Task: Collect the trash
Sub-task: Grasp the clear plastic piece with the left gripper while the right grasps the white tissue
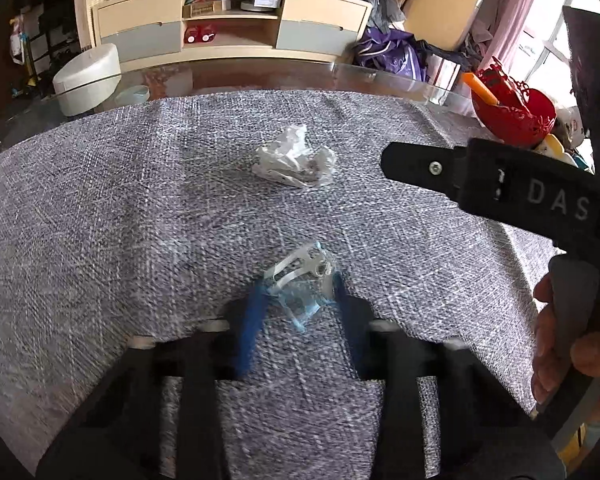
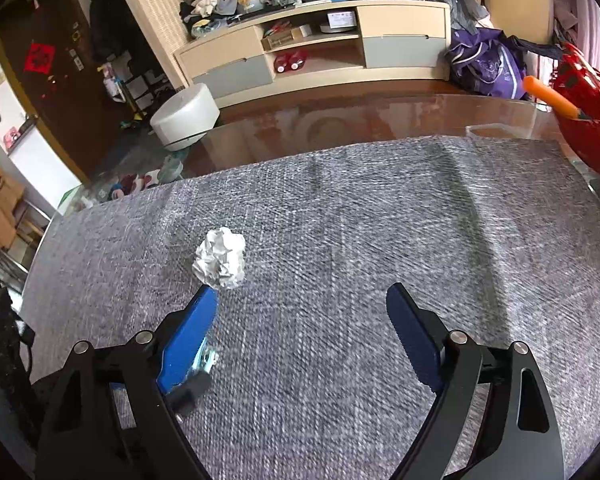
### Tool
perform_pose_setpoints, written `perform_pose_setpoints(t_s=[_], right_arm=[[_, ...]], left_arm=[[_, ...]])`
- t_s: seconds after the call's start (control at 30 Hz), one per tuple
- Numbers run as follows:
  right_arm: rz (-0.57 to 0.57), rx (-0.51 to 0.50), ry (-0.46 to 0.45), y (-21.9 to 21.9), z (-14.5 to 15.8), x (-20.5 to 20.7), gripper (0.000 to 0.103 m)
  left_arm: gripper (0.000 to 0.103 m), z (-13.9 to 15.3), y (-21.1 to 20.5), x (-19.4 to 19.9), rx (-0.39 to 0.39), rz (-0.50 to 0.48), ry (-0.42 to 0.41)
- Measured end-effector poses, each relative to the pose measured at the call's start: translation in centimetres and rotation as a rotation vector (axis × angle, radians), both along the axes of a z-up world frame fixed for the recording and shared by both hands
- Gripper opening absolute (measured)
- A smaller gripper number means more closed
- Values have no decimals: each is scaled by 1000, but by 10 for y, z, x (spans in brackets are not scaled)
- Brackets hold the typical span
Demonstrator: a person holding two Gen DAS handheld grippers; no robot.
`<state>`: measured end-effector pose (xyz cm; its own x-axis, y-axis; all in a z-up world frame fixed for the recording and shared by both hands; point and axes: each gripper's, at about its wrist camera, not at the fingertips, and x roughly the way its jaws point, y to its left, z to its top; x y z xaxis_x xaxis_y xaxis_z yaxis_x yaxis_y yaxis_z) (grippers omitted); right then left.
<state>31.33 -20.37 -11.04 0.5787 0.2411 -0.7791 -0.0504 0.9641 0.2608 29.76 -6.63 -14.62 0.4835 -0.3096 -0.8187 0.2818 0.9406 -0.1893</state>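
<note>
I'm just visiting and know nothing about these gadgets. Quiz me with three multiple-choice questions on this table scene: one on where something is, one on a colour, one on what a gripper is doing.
1. Where is the crumpled white paper?
A. in the red basket
B. on the grey cloth
C. on the floor

2. What colour are the finger pads?
A. blue
B. yellow
C. green

3. How does the right gripper stand?
A. shut on paper
B. shut on nothing
C. open, empty

Answers:
1 B, it lies on the grey cloth, apart from the red basket.
2 A, both pads show blue.
3 C, its fingers stand wide apart; the left gripper pinches the clear plastic wrapper.
</note>
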Motion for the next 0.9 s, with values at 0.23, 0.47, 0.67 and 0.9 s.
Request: perform_pose_setpoints(t_s=[0.23, 0.47, 0.67, 0.9], right_arm=[[56, 2, 4, 23, -10, 19, 84], [128, -3, 7, 47, -23, 35, 61], [145, 10, 9, 51, -25, 31, 27], [145, 3, -22, 34, 8, -8, 23]], left_arm=[[12, 8, 31, 12, 21, 72, -37], [12, 10, 55, 19, 24, 126, -47], [12, 10, 60, 18, 13, 128, -36], [12, 39, 57, -8, 1, 100, -78]])
